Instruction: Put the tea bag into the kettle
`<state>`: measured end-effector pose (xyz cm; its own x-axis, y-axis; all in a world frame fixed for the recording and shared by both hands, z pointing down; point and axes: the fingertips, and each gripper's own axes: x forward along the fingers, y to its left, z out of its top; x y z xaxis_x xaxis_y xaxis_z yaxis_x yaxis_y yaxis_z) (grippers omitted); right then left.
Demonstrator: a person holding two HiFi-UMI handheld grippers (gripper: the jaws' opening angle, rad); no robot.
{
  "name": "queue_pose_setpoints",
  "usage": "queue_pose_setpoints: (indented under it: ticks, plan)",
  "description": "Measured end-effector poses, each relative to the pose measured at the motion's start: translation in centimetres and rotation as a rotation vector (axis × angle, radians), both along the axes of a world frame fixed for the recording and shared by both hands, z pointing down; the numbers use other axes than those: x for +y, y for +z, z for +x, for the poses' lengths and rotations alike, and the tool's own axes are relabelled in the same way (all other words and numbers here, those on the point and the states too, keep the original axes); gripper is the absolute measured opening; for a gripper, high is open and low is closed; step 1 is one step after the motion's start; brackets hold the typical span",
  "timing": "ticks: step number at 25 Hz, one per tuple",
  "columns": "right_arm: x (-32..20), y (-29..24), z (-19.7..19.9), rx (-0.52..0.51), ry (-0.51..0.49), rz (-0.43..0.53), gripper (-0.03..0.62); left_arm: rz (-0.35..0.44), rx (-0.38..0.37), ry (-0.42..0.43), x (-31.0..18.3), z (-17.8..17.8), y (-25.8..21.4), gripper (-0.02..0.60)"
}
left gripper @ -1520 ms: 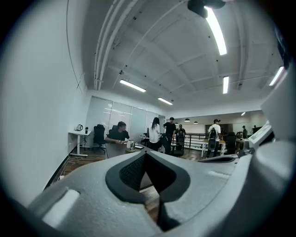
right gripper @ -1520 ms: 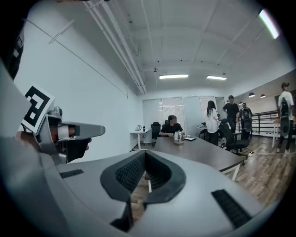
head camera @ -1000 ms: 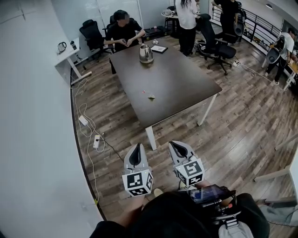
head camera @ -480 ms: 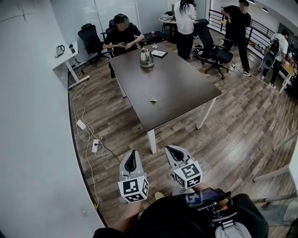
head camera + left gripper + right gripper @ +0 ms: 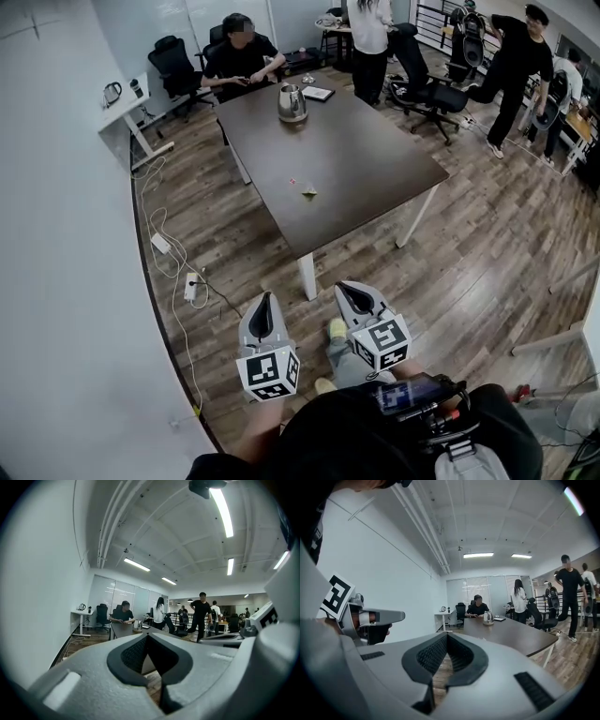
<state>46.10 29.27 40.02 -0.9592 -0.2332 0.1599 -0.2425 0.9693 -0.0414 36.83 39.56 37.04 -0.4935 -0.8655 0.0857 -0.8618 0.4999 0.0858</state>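
Close to the person's body, both grippers are held side by side over the wooden floor [image 5: 469,253], and neither has reached the table [image 5: 375,178]. The left gripper [image 5: 265,298] is clenched: in its own view the two jaws meet at the tips and nothing is between them. The right gripper [image 5: 343,287] is clenched in the same way and is also empty. Both point toward the near corner of the table. Under them a shoe [image 5: 336,328] shows on the floor.

To the left, a power strip [image 5: 192,287] and a white cable [image 5: 167,211] lie on the floor along the wall.

The table is dark and has white legs. The tea bag [image 5: 307,193] lies flat on the top, about in the middle and a little toward the near side, well apart from both grippers. Just beside it is a very small pink thing [image 5: 292,182]; what it is I cannot tell.

The kettle [image 5: 292,103] stands upright near the far end of the table, well apart from the tea bag. Whether its lid is on I cannot tell. A tablet [image 5: 319,93] lies just to the right of it. A seated person [image 5: 239,58] is at the far end, and other people stand farther back among office chairs [image 5: 431,89].
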Motion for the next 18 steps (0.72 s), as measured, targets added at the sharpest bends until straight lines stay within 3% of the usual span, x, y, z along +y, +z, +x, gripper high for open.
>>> queue_pose_setpoints:
  ticks: [8, 18]
  plan:
    - [-4.6, 0.7, -4.6, 0.002, 0.008, -0.012, 0.007, -0.021, -0.002, -0.027, -3.1, -5.0, 0.4, 0.003]
    - [-11.3, 1.1, -12.5, 0.015, -0.042, -0.015, 0.006, -0.055, -0.009, -0.032, -10.8, -12.5, 0.7, 0.003]
